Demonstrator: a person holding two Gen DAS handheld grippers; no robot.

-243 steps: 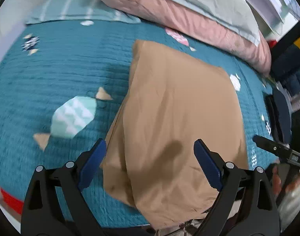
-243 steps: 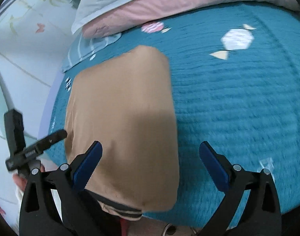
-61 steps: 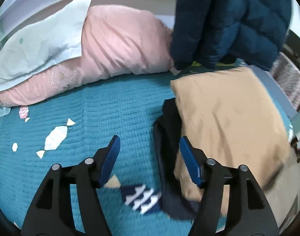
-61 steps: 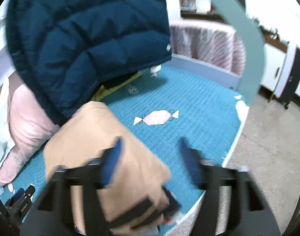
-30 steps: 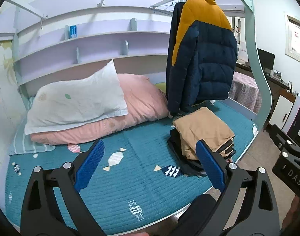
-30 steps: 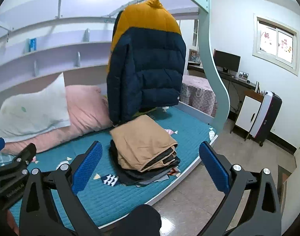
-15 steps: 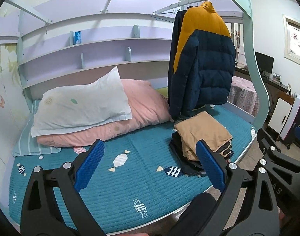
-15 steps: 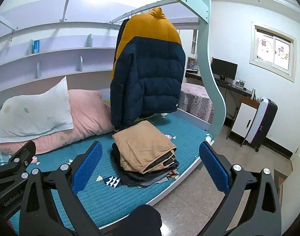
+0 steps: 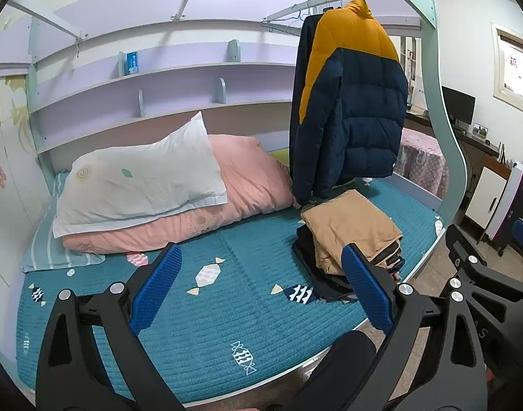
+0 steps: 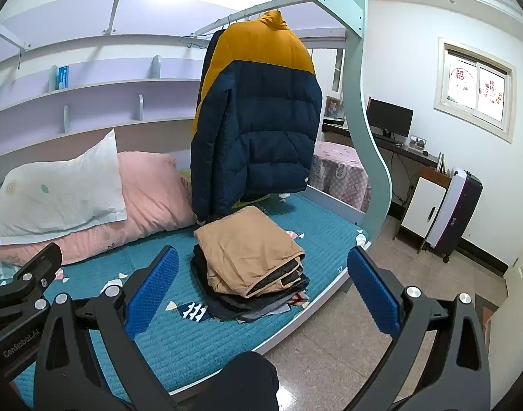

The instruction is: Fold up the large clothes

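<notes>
Left claw (image 9: 261, 291) spread wide, empty, held back from the bed (image 9: 206, 311), well apart from any cloth. Pillow (image 9: 141, 181) and pink quilt (image 9: 247, 188) piled at the far side, probably to leave the blanket free for folding. Tan garment (image 10: 244, 250) folded flat atop the stack (image 10: 254, 298) near the bed's right edge, below the hung jacket (image 10: 261, 120), likely parked there out of the work area. Right claw (image 10: 261, 287) likewise wide, gripping nothing, level with the stack but off it. Fold apparently finished.
</notes>
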